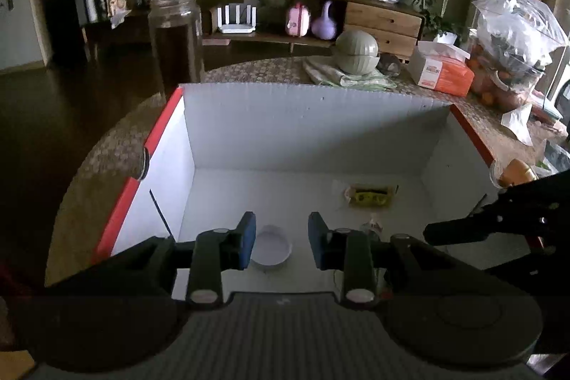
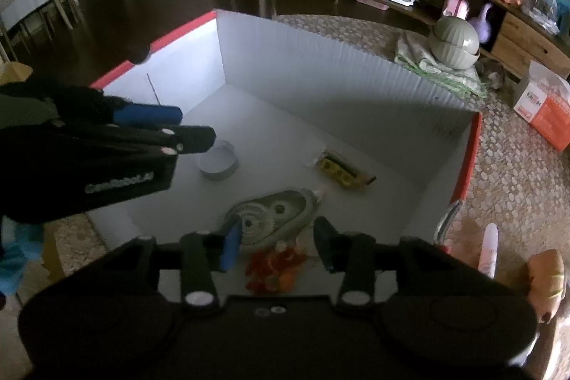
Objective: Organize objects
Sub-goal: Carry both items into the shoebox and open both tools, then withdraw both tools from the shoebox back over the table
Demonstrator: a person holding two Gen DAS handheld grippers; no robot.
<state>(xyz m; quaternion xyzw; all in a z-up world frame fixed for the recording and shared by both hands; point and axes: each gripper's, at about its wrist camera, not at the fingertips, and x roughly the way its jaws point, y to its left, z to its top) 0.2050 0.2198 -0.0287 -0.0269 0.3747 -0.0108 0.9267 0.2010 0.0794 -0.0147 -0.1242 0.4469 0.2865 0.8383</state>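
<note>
Both sets of tongs hang apart and empty over the white box [image 2: 356, 73]. The left tongs [image 1: 282, 239] straddle the small white dish [image 1: 271, 247] just below them; the right tongs [image 2: 278, 243] hover above the correction-tape dispenser [image 2: 274, 214] and orange sweets packet [image 2: 274, 269]. The two are close together: reaching at once risks a collision, and the shallow dish may skid sideways when pinched.
</note>
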